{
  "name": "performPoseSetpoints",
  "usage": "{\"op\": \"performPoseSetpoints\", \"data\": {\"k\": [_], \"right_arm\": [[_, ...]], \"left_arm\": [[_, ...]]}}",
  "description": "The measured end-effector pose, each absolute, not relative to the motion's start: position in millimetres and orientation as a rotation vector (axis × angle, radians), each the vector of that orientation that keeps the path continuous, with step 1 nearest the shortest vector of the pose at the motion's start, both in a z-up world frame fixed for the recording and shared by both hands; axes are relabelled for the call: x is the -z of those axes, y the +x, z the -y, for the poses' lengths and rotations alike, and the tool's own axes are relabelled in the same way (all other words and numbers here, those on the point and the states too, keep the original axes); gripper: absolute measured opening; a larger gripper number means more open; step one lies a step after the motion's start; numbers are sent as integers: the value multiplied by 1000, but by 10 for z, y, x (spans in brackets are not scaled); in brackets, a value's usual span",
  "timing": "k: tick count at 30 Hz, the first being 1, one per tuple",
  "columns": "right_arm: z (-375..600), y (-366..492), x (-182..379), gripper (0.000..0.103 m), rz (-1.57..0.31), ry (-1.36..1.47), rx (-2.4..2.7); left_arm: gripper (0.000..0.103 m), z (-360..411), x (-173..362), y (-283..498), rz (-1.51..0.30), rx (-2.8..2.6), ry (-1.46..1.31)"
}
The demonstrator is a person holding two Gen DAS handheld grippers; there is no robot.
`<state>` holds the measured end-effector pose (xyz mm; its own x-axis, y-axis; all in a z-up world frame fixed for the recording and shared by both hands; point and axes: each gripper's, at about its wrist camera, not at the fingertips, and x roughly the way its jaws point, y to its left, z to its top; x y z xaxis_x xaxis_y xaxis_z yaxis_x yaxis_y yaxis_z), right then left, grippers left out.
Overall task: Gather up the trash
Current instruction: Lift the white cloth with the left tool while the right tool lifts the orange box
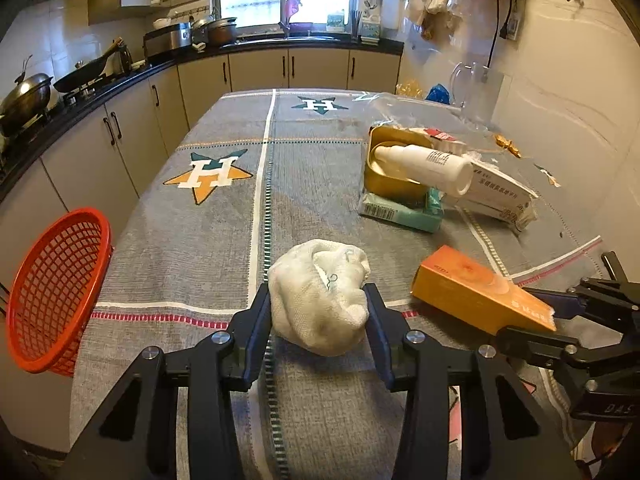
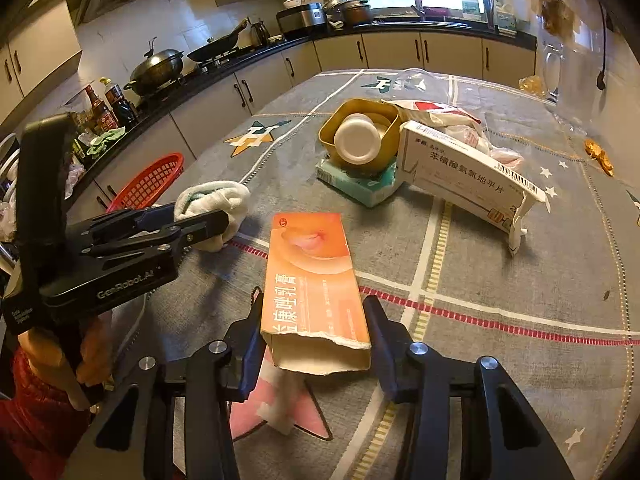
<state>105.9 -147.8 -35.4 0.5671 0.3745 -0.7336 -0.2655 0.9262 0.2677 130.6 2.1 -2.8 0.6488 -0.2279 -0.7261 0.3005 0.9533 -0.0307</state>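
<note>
Two matching black hand-held grippers: left gripper (image 1: 318,310), right gripper (image 2: 314,322). Angular black linkage arms, round silver screws at the pivots, dark blue pads lining the fingers (image 2: 254,332). White "GenRobot.AI" lettering on the left body, smaller white print on its upright black handle. A red quilted sleeve (image 2: 36,404) below.

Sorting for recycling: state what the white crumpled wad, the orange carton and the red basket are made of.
White crumpled wad: likely soft woven cloth or gauze, matte; a fine weave shows.
Orange carton: printed paperboard, slight sheen; its torn end shows a pale, ragged edge.
Red basket: moulded plastic, probably; glossy open lattice.
</note>
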Motion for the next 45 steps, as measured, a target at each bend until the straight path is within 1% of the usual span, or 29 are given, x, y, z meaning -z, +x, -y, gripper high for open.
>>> {"op": "performPoseSetpoints", "data": {"k": [45], "right_arm": [[1290, 986, 85, 51, -842, 124, -404]], "left_arm": [[43, -232, -118, 1087, -760, 262, 66]]}}
